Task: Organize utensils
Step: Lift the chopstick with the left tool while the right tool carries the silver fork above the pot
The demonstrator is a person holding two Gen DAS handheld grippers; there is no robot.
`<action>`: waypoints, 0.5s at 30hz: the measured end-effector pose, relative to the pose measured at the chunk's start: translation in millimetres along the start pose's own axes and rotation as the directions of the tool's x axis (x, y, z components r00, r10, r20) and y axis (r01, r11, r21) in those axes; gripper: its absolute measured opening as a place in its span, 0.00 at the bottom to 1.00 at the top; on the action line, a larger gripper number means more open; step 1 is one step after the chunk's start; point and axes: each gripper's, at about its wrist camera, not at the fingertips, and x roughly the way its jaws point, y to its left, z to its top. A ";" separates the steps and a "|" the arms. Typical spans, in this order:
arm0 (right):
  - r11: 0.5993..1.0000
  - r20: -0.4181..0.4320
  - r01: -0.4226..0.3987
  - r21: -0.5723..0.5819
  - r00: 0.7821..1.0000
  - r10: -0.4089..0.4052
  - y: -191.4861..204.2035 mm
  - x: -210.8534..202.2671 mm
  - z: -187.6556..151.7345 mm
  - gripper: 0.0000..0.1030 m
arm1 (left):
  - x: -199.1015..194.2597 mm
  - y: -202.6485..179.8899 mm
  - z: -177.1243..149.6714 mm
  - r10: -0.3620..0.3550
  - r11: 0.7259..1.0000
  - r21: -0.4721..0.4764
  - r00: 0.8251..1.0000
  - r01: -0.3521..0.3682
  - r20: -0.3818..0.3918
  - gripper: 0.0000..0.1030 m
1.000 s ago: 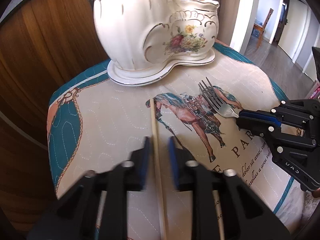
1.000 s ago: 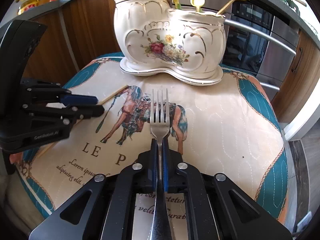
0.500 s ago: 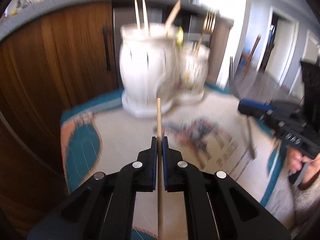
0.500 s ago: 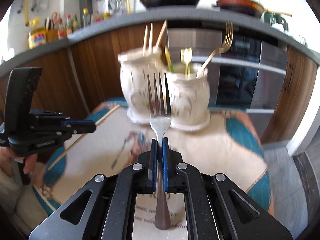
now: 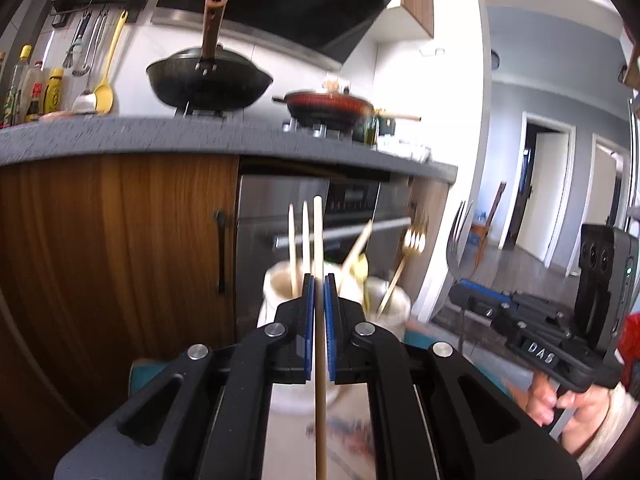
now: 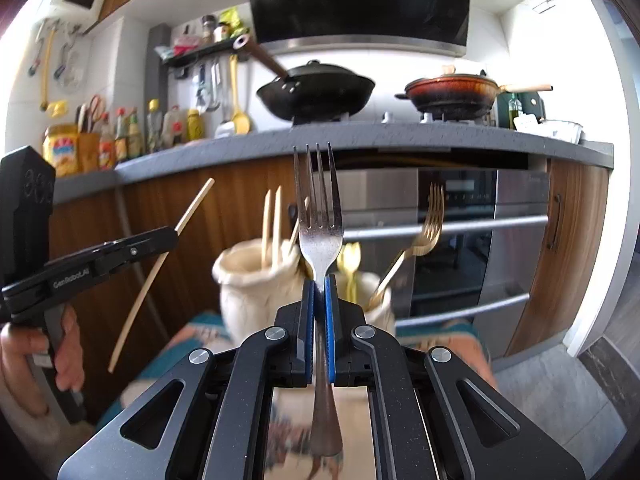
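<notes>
My left gripper [image 5: 319, 280] is shut on a single wooden chopstick [image 5: 319, 236], which stands up past the blue pads and runs down below them. In the right wrist view that chopstick [image 6: 188, 212] slants out of the left gripper [image 6: 170, 236] at the left. My right gripper [image 6: 319, 282] is shut on a silver fork [image 6: 318, 216], tines up. Behind both sits the cream ceramic utensil holder [image 6: 248, 284], blurred, with chopsticks in its left cup and gold cutlery [image 6: 428, 224] in its right cup. The holder [image 5: 280, 280] shows behind the left pads too.
The holder stands on a teal-edged printed mat [image 6: 200, 328] on a small table. Behind are wooden cabinets [image 5: 120, 248], an oven [image 6: 480, 240] and a grey counter [image 6: 360, 136] with two pans. A hand [image 6: 24, 356] holds the left gripper's handle.
The left gripper closed on the chopstick that lay on the mat. Both grippers rose off the mat and tilted up toward level, carrying chopstick and fork to about the holder's rim height.
</notes>
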 end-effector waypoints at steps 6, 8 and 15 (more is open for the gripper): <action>0.998 0.096 0.011 0.060 0.995 -0.016 -21.4 22.0 40.4 0.06 | 28.4 -4.3 40.6 -0.006 1.000 -0.002 0.994 0.007 0.112 0.05; 0.996 0.123 0.002 0.094 0.992 -0.013 -29.9 29.6 48.1 0.06 | 36.8 -5.1 49.8 0.003 1.000 -0.005 0.987 -0.002 0.158 0.05; 0.984 0.157 -0.016 0.180 0.987 -0.012 -51.9 61.0 47.7 0.06 | 69.3 -2.1 58.7 0.059 0.998 -0.025 0.963 -0.054 0.264 0.05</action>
